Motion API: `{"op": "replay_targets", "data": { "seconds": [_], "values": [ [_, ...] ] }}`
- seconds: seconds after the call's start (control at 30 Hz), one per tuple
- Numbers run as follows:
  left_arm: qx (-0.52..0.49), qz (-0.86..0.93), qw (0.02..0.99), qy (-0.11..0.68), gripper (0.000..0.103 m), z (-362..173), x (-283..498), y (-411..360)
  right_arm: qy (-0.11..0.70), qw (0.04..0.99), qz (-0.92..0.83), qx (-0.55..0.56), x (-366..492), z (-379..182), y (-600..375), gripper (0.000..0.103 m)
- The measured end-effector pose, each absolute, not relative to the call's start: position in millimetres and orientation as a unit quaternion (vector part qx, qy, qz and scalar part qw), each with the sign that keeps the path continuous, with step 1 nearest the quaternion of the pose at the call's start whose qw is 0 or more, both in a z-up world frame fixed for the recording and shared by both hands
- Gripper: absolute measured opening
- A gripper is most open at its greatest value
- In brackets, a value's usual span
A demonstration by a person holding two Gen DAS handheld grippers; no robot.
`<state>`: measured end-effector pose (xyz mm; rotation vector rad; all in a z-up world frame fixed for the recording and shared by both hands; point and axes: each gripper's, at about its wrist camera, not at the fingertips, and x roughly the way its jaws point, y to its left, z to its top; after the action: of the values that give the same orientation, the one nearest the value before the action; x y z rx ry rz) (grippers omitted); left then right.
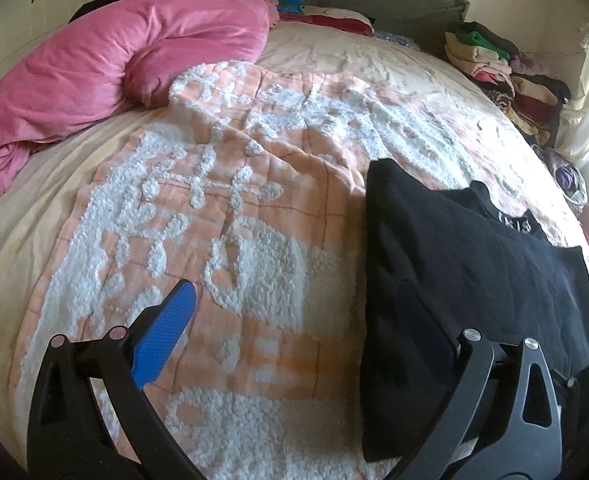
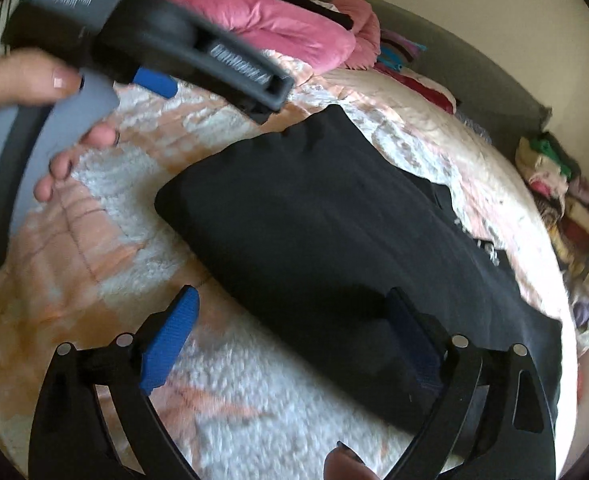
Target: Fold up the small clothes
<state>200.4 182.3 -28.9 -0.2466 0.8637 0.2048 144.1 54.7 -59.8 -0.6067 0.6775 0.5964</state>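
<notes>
On the bed, over a peach quilt (image 1: 230, 200) tufted with nubbly white loops, a folded black garment (image 2: 314, 216), smooth, matte and roughly oblong, lying flat. Left gripper (image 1: 294, 320) spread wide and empty, one ribbed blue pad above the quilt, the other above the garment's edge; right gripper (image 2: 294, 328) likewise gaping, pinching nothing, over the garment's near corner. Farther back, a plump pink satin duvet (image 1: 106, 64) and a soft heap of mixed clothes (image 1: 506, 76).
</notes>
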Motion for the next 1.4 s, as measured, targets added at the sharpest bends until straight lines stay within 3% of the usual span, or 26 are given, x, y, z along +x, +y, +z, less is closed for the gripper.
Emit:
{"op": "replay_targets", "data": {
  "seconds": [0.3,0.33,0.37,0.5,0.57,0.63,1.0,1.03,1.1,1.13,1.2,1.3,1.4],
  "values": [
    [-0.133,0.096,0.891,0.424,0.093,-30.2,219.0,187.3,0.297,0.856,0.269,-0.328,165.5,-68.5,84.9,0.094],
    [-0.133,0.096,0.89,0.426,0.093,-30.4,221.1,186.8,0.29,0.859,0.267,-0.327,166.7,-67.7,86.2,0.085],
    [-0.134,0.094,0.889,0.428,0.093,-30.5,222.8,186.6,0.285,0.86,0.269,-0.327,166.4,-66.9,86.3,0.069],
    [-0.148,0.082,0.887,0.43,0.093,-27.6,231.1,184.2,0.262,0.871,0.271,-0.315,161.6,-59.3,76.4,0.046],
    [-0.166,0.061,0.886,0.428,0.093,-23.2,235.0,180.4,0.247,0.879,0.27,-0.306,156.8,-53.2,69.9,0.028],
    [-0.178,0.041,0.886,0.427,0.093,-18.9,238.8,173.5,0.233,0.884,0.276,-0.295,151.5,-46.6,62.8,0.019],
    [-0.178,-0.034,0.886,0.427,0.092,7.4,253.1,116.3,0.18,0.929,0.239,-0.218,136.3,-9.3,4.0,0.009],
    [-0.18,-0.044,0.887,0.424,0.089,12.2,253.0,108.6,0.177,0.932,0.236,-0.21,133.7,-7.3,-0.9,0.007],
    [-0.176,-0.058,0.889,0.419,0.06,20.6,253.8,94.7,0.17,0.938,0.228,-0.196,131.6,-3.0,-11.7,0.007],
    [-0.176,-0.066,0.89,0.416,0.055,24.2,253.9,88.3,0.167,0.942,0.224,-0.187,129.9,-0.6,-18.7,0.007],
    [-0.16,-0.081,0.893,0.413,0.031,33.8,254.4,69.0,0.163,0.946,0.218,-0.176,128.8,2.0,-28.6,0.007],
    [-0.141,-0.093,0.898,0.407,0.024,43.9,255.2,46.5,0.161,0.952,0.206,-0.161,128.1,4.4,-43.6,0.007],
    [-0.131,-0.105,0.901,0.4,0.024,54.0,255.1,25.4,0.158,0.958,0.194,-0.143,125.4,9.2,-62.9,0.007]
  ]
}}
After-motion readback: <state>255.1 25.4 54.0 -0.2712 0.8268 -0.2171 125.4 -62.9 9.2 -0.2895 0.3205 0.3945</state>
